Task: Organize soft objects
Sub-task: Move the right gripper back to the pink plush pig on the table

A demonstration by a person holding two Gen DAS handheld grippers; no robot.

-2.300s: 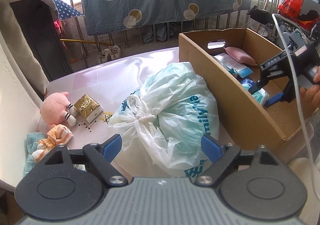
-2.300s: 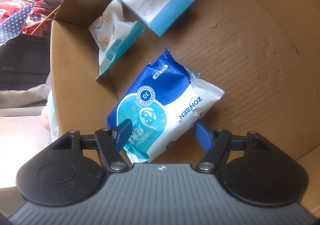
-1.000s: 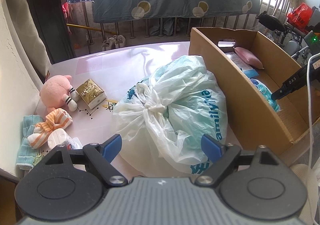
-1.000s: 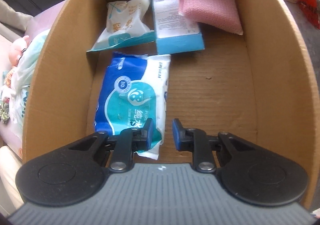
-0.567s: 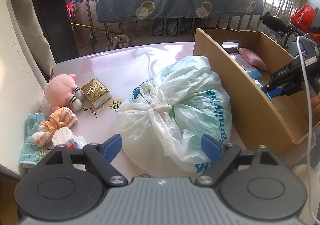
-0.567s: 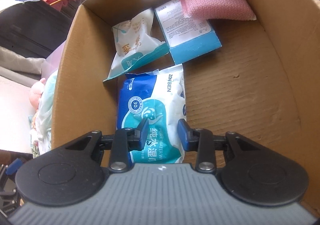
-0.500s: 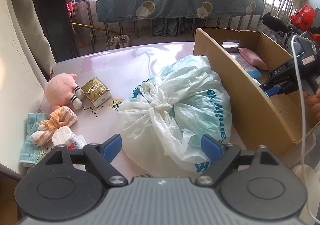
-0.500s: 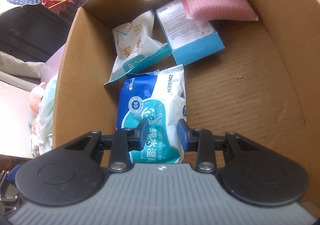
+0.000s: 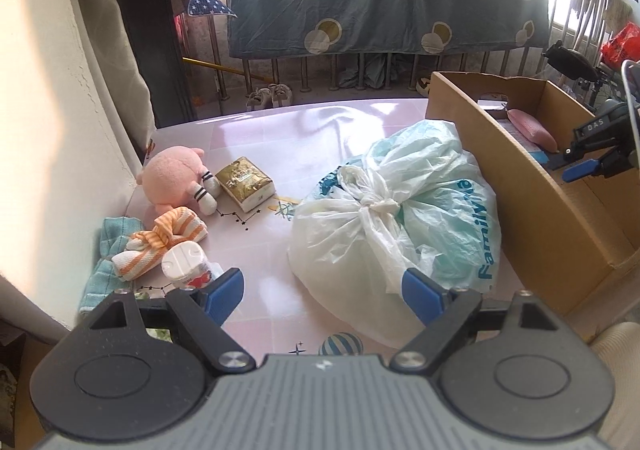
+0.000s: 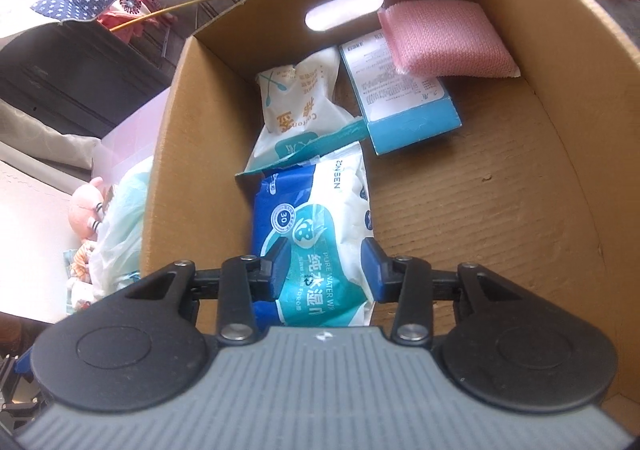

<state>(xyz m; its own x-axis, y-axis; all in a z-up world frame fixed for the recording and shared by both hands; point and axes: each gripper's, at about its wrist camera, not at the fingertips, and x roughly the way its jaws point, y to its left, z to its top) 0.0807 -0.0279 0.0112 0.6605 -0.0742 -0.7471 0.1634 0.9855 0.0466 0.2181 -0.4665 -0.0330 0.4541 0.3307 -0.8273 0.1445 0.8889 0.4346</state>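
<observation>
My left gripper (image 9: pixel 322 290) is open and empty above the pink table (image 9: pixel 248 138), just short of a knotted white plastic bag (image 9: pixel 400 218). A pink plush (image 9: pixel 176 174), a gold tissue pack (image 9: pixel 246 182), striped orange socks (image 9: pixel 168 238), a teal cloth (image 9: pixel 108 250) and a small wipes pack (image 9: pixel 184 262) lie at the left. My right gripper (image 10: pixel 324 268) is part open and empty over the cardboard box (image 10: pixel 500 210), above a blue wet-wipes pack (image 10: pixel 316 218). It also shows in the left wrist view (image 9: pixel 580 170).
The box (image 9: pixel 520 186) also holds a cotton-swab bag (image 10: pixel 296 102), a blue carton (image 10: pixel 400 98) and a pink sponge (image 10: pixel 444 42). A small striped ball (image 9: pixel 340 344) sits near the table's front edge. A wall (image 9: pixel 48 130) borders the left, railings with a hanging sheet stand behind.
My right gripper let go of the wet-wipes pack, which now lies flat in the box, closed part-way and lifted. My left gripper drew back and turned left, showing more table.
</observation>
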